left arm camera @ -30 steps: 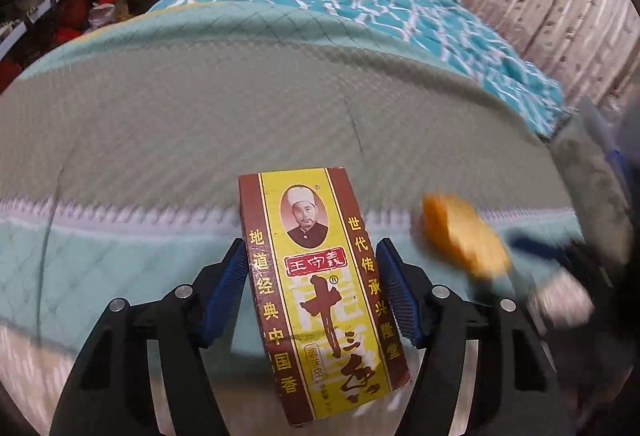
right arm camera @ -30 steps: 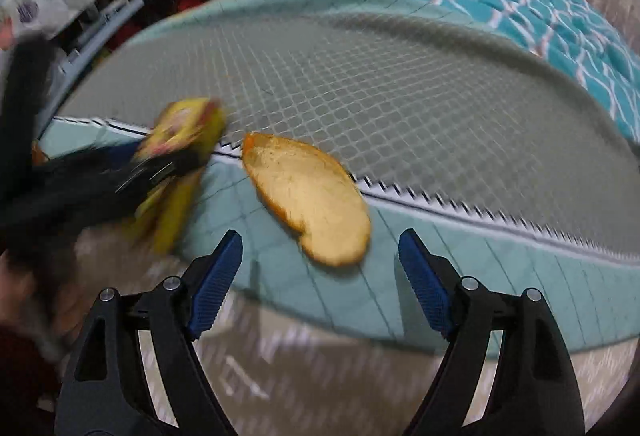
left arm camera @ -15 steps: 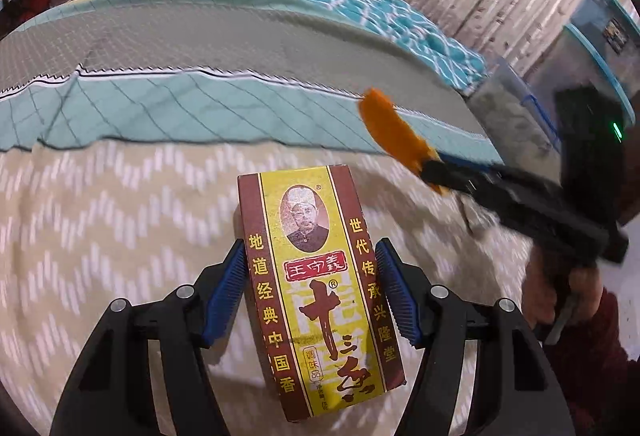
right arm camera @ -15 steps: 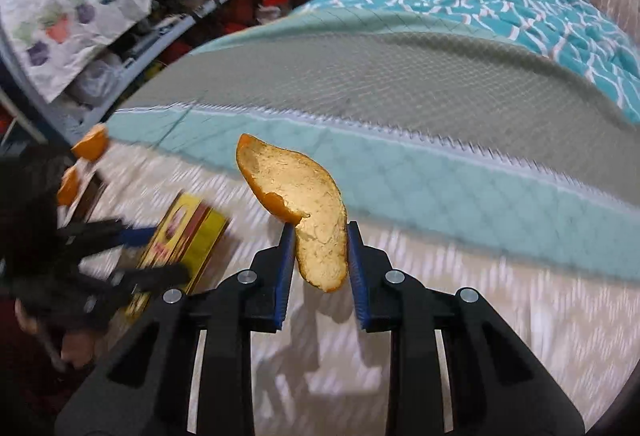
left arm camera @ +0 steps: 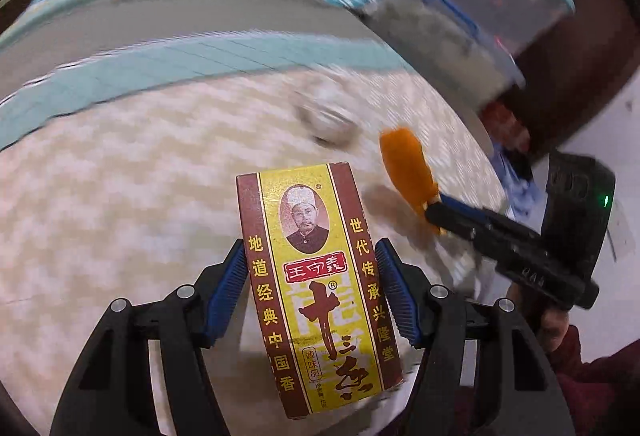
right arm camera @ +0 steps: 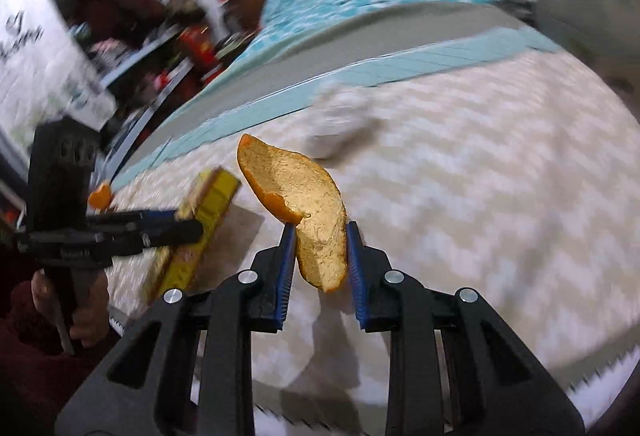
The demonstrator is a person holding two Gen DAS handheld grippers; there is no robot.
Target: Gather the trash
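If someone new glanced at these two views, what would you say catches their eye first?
Probably the yellow and brown box, upright between the left gripper's blue fingers. Next, the orange peel pinched in the right gripper above the zigzag bedspread. A blurred white wad lies on the bed beyond.

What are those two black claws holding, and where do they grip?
The left gripper clamps a yellow and brown cardboard box by its long side edges. The right gripper pinches a curved orange peel near its lower end.
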